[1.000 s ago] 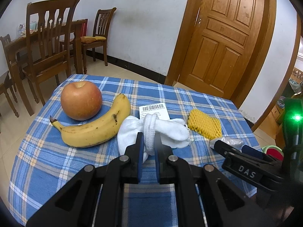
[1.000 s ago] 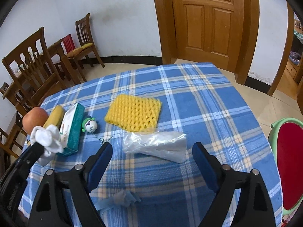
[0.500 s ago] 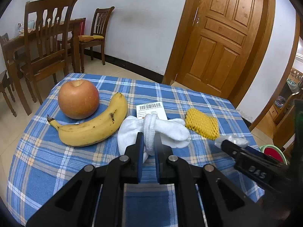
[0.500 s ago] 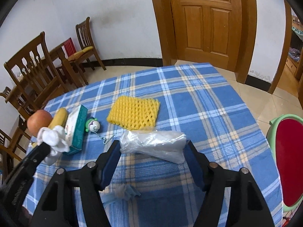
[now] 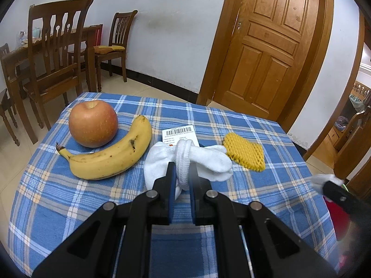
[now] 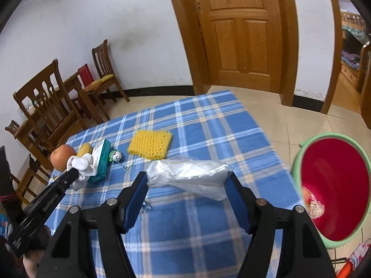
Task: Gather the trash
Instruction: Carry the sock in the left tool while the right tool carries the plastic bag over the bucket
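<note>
Across the scene from left to right: an apple (image 5: 93, 123) and a banana (image 5: 111, 155) lie side by side at the left of the blue checked tabletop (image 5: 53, 199). Just right of them my left jaws (image 5: 181, 180) are clamped shut on a knotted white sock (image 5: 185, 162), pinching it at the knot so both soft ends droop free above the cloth. Behind the sock sits a teal box (image 6: 101, 164) with a barcode label, and beside it a small green toy on a bead chain (image 6: 115, 156). Further right lies a yellow foam fruit net (image 6: 150, 147), flat and apart from everything else. Nearer me, my right jaws (image 6: 186, 180) have just been closing and now press on a crumpled clear plastic bag (image 6: 187, 176), one pad at each end of the bundle, which looks raised off the tabletop. I judge the bag almost weightless, limp and slippery, likely to slide or unfold if held loosely, so a squeeze across the bunched middle would hold more surely than one at the thin ends. At the far right, on the tiled floor beside the tabletop, stands a red bin with a green rim (image 6: 308, 143), a bit of rubbish already lying inside it.
</note>
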{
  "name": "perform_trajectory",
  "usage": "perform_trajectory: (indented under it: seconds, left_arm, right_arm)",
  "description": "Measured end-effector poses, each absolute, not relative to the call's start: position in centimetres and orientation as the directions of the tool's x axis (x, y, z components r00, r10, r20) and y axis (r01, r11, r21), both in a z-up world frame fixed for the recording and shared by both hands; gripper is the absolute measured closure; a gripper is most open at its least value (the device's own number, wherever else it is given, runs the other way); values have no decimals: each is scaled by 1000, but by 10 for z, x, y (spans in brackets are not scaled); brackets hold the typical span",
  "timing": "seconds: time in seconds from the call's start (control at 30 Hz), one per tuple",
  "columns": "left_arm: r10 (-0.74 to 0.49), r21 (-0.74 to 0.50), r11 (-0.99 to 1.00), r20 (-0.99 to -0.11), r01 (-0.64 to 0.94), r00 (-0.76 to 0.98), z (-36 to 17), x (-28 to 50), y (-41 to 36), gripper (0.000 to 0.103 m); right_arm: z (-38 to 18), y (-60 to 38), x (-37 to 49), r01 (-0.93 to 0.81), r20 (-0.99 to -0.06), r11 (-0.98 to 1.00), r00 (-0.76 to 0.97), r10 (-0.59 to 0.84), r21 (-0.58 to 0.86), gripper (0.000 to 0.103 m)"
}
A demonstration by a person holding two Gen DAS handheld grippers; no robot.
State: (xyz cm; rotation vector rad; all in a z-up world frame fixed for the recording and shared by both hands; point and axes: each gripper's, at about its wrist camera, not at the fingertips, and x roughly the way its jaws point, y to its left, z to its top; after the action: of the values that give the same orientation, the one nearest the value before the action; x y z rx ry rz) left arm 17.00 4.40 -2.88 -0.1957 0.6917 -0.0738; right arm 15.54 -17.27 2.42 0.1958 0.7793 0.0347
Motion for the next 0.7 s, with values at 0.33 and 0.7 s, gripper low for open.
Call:
perform_trajectory:
  seconds: [0.33, 0.7]
  left_arm:
    - [-127, -176, 984, -616, 20, 777, -28, 166, 36, 94]
    - [-155, -169, 983, -597, 66, 787, -11, 152, 20, 94]
  right_arm:
    - [34, -212, 118, 100, -666, 973, 742, 68, 211, 33]
    - [34, -256, 83, 188, -657, 956, 754, 7, 225, 33]
